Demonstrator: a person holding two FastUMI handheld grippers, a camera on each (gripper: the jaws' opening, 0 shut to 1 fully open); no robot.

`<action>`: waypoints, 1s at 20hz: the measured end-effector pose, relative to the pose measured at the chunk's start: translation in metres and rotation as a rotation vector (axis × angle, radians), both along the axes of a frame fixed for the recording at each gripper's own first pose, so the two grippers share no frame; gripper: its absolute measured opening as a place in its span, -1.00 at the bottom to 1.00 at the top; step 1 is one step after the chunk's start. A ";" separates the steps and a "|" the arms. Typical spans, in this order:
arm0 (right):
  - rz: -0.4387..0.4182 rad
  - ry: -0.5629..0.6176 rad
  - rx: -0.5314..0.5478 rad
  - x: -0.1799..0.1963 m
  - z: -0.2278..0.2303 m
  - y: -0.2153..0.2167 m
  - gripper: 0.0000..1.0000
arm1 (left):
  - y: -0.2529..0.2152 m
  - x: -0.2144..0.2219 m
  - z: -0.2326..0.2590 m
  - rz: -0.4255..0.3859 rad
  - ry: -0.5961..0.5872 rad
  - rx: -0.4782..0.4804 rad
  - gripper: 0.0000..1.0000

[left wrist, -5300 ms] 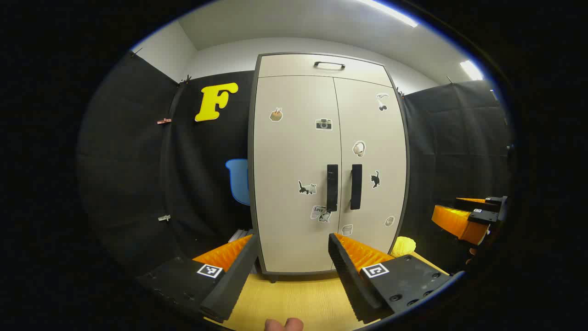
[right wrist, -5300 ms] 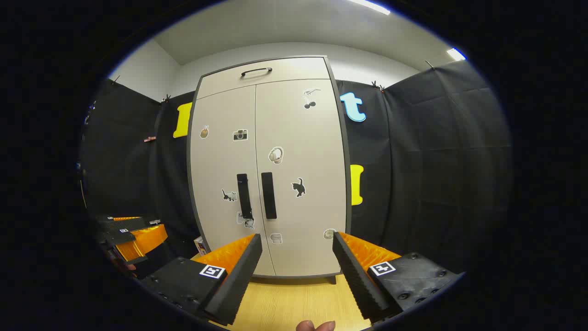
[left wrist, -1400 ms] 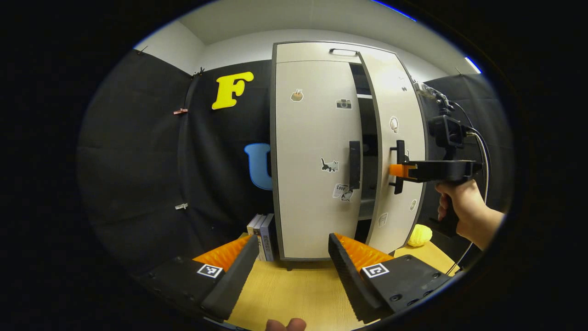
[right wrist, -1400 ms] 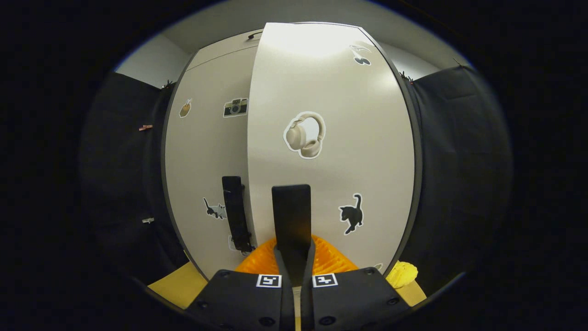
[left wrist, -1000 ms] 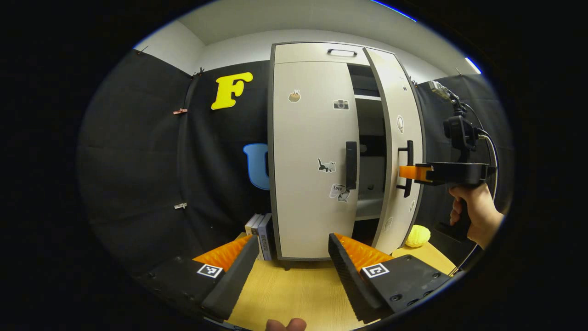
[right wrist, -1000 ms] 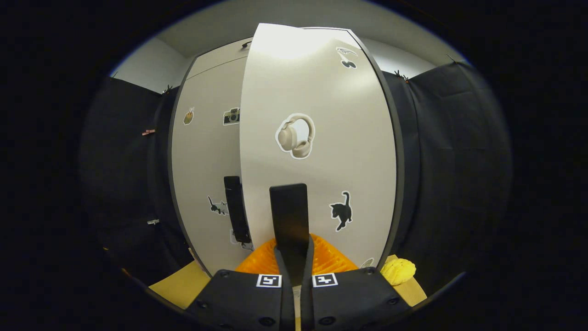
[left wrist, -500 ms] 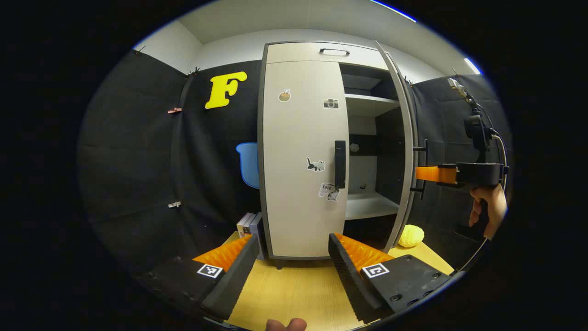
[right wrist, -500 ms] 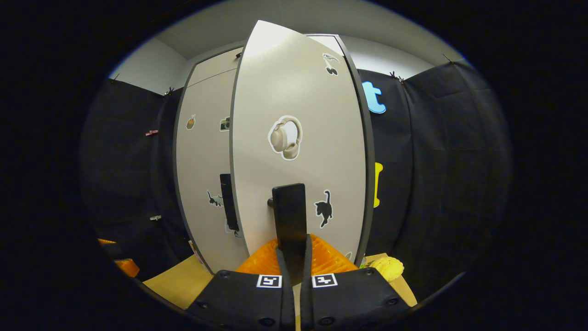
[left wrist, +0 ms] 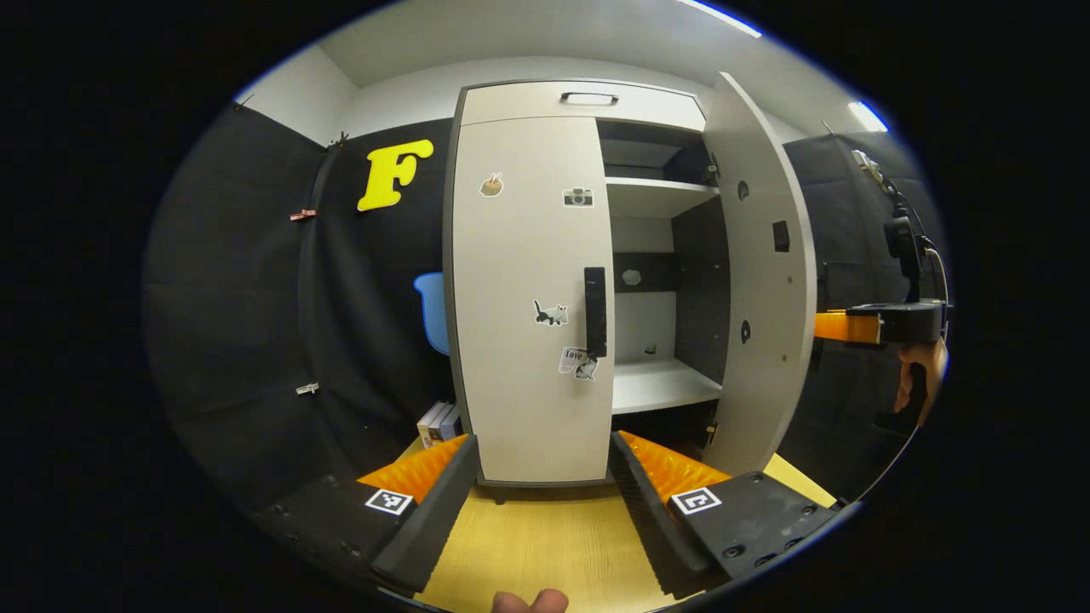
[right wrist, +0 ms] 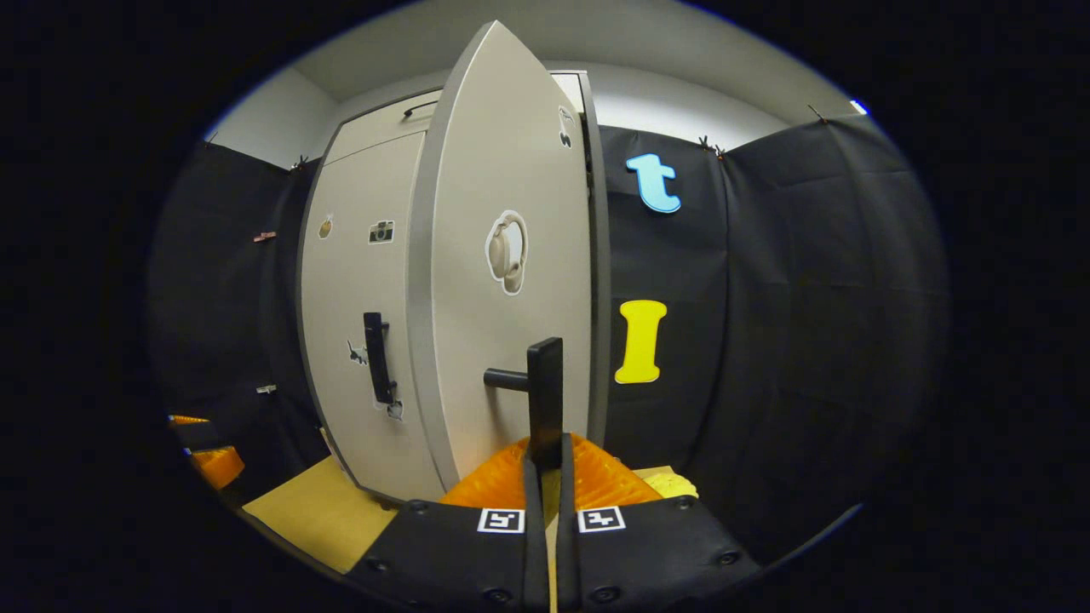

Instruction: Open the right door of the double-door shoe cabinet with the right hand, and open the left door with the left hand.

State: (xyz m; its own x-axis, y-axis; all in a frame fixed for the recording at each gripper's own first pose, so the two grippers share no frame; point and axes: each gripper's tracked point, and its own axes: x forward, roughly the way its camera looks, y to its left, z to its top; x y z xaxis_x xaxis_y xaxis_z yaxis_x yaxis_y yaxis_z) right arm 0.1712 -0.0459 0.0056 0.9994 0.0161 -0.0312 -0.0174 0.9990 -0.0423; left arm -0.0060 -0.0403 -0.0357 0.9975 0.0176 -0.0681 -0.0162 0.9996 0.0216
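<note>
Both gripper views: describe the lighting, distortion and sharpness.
Left gripper view: ceiling strip lights glare white, the cabinet bows outward from fisheye distortion, its stickers stay crisp. Right gripper view: the open right door bulges to a point, evenly lit; the handle clamped by the right hand-held gripper is sharp.

Left gripper view: set back over table (left wrist: 528,545), facing cabinet (left wrist: 532,298) front squarely. Right gripper view: close at right door (right wrist: 502,281) handle, looking along door face, probably slightly upward. Both share left door (right wrist: 353,281).
</note>
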 end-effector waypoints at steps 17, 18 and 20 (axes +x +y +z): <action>-0.088 -0.033 0.042 -0.027 0.011 -0.065 -0.48 | -0.027 0.017 0.010 -0.036 0.001 0.023 0.89; -0.098 -0.039 0.033 -0.030 0.011 -0.069 -0.39 | -0.027 0.019 0.011 -0.034 -0.001 0.021 0.89; -0.109 -0.040 0.030 -0.038 0.008 -0.072 0.00 | -0.026 0.026 0.014 -0.035 -0.004 0.019 0.89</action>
State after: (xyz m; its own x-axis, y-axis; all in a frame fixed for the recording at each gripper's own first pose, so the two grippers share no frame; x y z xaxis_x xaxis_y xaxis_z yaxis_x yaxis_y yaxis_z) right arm 0.1334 -0.1183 0.0136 0.9957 -0.0922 0.0079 0.0923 0.9957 -0.0107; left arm 0.0203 -0.0667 -0.0216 0.9978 -0.0157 -0.0642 0.0183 0.9990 0.0407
